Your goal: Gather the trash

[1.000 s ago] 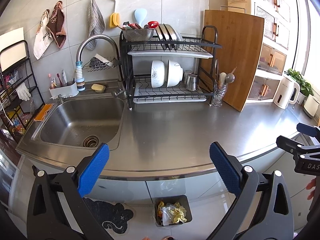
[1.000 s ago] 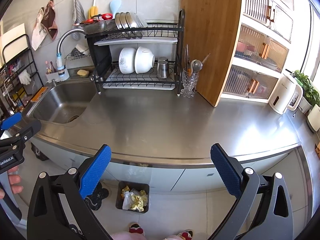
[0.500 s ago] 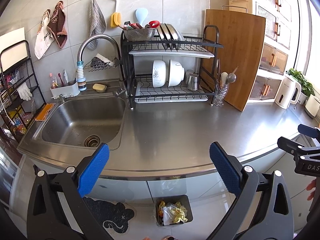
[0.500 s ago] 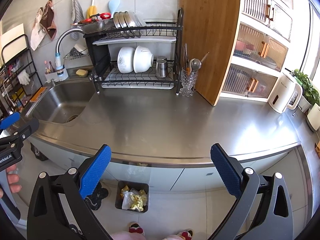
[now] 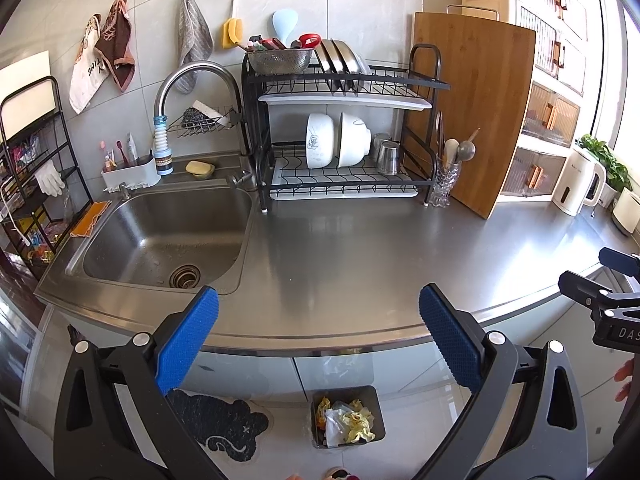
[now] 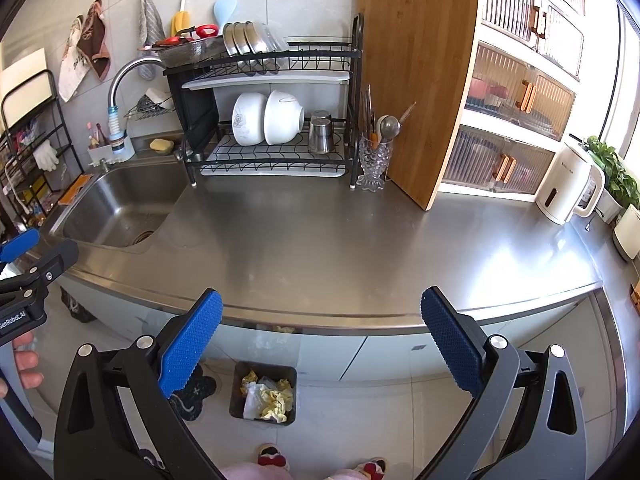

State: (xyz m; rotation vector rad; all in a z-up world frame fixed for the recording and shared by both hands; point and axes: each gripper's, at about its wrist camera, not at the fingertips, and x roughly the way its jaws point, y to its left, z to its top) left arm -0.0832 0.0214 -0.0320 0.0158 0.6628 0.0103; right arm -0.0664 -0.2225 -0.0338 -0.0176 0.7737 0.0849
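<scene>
The trash bin [image 5: 347,422] sits on the floor tiles just in front of the cabinet doors, below the edge of the steel surface [image 5: 360,248]. It holds crumpled yellow and white trash [image 5: 352,424]; from your right camera the same bin [image 6: 264,394] shows the wads piled against its far wall. A dark floor mat [image 5: 224,428] lies beside it on the left.

Your left gripper [image 5: 318,340] hangs out past the surface edge, fingers [image 5: 188,340] spread wide with nothing between them. Your right gripper [image 6: 322,340] is likewise released and empty, its blue fingers [image 6: 192,340] well apart, framing the bin below.

On the surface, a black dish rack [image 5: 344,136] with two white bowls [image 5: 336,140] stands against the wall, right of the sink [image 5: 164,236]. A large wooden cutting board [image 5: 472,112] leans beside the rack, with a glass utensil holder [image 5: 444,182] between them. A white kettle [image 5: 576,182] stands farther right.
</scene>
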